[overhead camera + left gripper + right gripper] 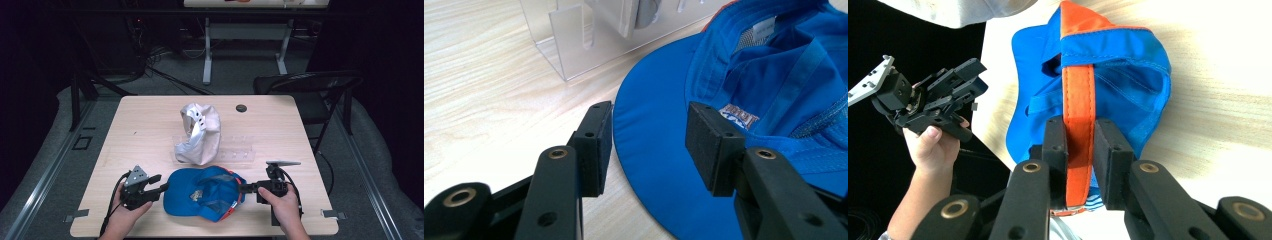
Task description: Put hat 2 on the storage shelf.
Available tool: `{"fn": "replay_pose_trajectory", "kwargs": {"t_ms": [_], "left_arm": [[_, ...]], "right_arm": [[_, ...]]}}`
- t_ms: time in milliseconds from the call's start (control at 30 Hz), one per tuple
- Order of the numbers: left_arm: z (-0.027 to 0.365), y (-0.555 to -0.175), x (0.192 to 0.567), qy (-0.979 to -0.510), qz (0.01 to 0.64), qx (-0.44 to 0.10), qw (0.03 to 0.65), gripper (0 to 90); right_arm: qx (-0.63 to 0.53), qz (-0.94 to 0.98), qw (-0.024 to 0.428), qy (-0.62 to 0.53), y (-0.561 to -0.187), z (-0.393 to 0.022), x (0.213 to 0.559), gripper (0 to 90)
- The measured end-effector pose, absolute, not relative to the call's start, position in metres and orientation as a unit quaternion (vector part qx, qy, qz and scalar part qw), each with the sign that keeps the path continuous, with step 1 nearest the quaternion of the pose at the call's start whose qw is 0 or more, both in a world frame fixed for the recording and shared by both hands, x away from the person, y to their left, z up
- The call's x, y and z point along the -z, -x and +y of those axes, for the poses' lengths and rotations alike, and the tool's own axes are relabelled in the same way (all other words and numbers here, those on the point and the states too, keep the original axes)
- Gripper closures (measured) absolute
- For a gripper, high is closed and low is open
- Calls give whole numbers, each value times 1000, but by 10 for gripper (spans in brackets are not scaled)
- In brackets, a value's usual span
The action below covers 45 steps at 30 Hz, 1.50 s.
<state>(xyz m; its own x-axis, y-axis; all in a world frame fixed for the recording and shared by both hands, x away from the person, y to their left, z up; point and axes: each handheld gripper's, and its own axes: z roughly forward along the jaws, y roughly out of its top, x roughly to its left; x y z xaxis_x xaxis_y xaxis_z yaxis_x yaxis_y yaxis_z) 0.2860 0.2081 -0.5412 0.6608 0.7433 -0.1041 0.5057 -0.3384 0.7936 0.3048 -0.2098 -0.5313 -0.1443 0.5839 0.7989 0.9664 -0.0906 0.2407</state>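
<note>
A blue cap [200,192] lies upside down near the table's front edge, its brim pointing left. My left gripper [161,183] stands open at the brim's left edge. In the left gripper view the brim [649,165] lies between the pads [600,140], which stand apart from it. My right gripper [242,189] is shut on the cap's rear edge. In the right gripper view its pads [1055,142] pinch the orange strip [1078,90] of the blue cap [1128,85]. The left gripper [979,77] shows there too, in a hand.
A silver-white cap [202,130] rests on a clear plastic rack [240,152] at the table's middle, just behind the blue cap; the rack [569,35] stands close ahead of the left gripper. A small black disc [241,108] lies farther back. A dark chair [310,85] stands at the back right.
</note>
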Motion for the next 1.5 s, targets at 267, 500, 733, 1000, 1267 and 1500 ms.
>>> {"fn": "replay_pose_trajectory", "kwargs": {"t_ms": [267,500,733,1000,1267,1500], "left_arm": [[208,-285,541,-807,384,-140,426,536],[208,-285,541,-808,383,-140,425,535],[207,-285,541,-807,383,-141,426,534],[207,-285,541,-808,381,-141,426,534],[206,-285,541,-809,381,-141,426,534],[203,-283,541,-812,374,-139,426,532]], "right_arm": [[387,-655,213,613,-312,-213,509,775],[379,-655,218,616,-319,-222,491,775],[383,-651,223,616,-324,-230,474,775],[395,-644,234,612,-329,-231,453,776],[396,-652,231,604,-334,-228,431,776],[403,-653,232,598,-338,-221,406,776]]}}
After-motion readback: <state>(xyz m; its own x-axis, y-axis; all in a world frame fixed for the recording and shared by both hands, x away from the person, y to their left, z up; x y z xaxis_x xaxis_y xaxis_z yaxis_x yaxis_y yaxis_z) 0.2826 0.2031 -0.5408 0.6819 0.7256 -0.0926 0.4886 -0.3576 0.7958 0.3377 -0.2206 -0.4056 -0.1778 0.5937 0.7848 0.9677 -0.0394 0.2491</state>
